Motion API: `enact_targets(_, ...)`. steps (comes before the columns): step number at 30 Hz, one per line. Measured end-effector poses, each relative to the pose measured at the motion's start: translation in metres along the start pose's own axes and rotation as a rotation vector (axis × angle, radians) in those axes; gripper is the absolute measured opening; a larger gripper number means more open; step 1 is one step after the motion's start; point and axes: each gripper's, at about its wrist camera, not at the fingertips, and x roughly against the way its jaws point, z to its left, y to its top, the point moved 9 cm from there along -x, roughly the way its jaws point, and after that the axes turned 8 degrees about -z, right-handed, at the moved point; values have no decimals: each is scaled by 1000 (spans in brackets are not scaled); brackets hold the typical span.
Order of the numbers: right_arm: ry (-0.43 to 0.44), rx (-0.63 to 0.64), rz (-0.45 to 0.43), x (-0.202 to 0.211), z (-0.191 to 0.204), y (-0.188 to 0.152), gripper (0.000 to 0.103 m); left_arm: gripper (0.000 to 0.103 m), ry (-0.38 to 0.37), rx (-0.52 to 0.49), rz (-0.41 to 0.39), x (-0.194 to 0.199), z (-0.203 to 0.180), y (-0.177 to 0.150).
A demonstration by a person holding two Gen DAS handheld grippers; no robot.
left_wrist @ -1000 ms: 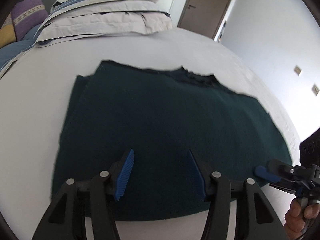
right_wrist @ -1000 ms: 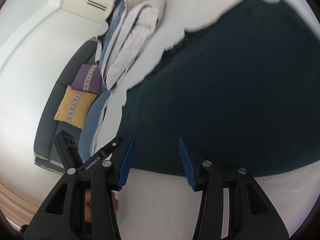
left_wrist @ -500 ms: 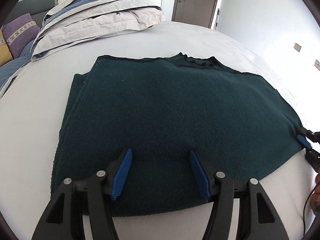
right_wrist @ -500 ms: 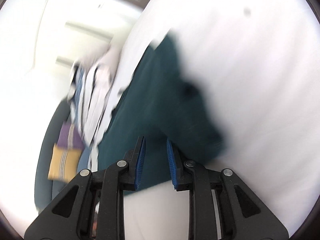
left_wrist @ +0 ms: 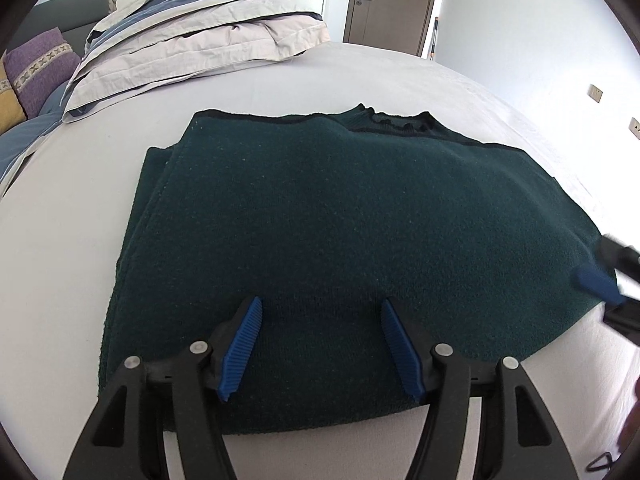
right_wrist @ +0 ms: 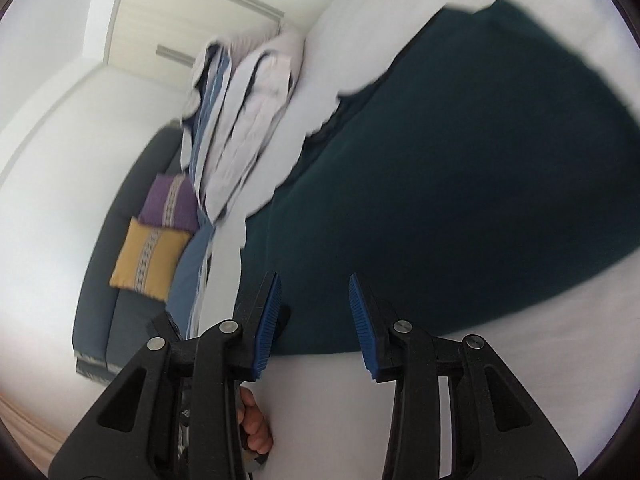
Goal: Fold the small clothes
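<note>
1. You have no readable text, label, brand, number or sign in either wrist view.
2. The cross-stitch band on your purple cushion (left_wrist: 38, 66) is a pattern, not lettering.

A bed (left_wrist: 60, 240) with a pale, smooth sheet carries everything. A dark green sweater (left_wrist: 340, 248) lies flat on it at the centre of the left wrist view, folded, its neckline toward 12 o'clock and an under layer showing along its 9 o'clock edge. A folded duvet (left_wrist: 200, 40) in grey, white and blue rests on the bed at 11 o'clock, apart from the sweater.
</note>
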Motion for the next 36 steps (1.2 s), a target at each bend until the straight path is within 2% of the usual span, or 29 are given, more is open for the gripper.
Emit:
enact_targets(2,-7,-5,53,-20,-3,-13,35,65,-8,6,0,1,1,1)
enact_targets(3,-37,-22,62,-25,-13,-16,35,65,-15,11,0,1,1,1)
enact_targets(4,-48,-30,62,-29,-20,-18,34,65,-24,18,2,2,2,1)
enact_targets(8,2,-88,22,-40,-32,-14,32,65,-86,63,0,9,8,3)
enact_targets(12,1,-138,-53,-13,-64,12,32,65,-154,150,-23,21,28,3)
enact_targets(17,-19,-223,-191,38,-103,51,32,62,-209,271,-45,36,66,-2)
enact_targets(21,-59,-255,-275,81,-122,69,33,59,-215,356,-51,49,92,-3)
enact_targets(24,-58,-247,-299,95,-114,72,36,63,-170,373,-82,64,97,4)
enact_targets(27,-14,-198,-258,81,-83,66,42,66,-242,399,-95,71,77,16)
enact_targets(29,22,-149,-204,59,-56,59,47,68,-264,365,-91,67,54,23)
enact_targets(31,49,-118,-146,36,-35,50,49,68,-282,340,-81,61,38,28)
enact_targets(34,38,-80,-90,10,-24,39,49,68,-294,314,-56,43,16,32)
enact_targets(36,5,-88,-73,-1,-34,38,49,69,-285,306,-13,26,9,29)
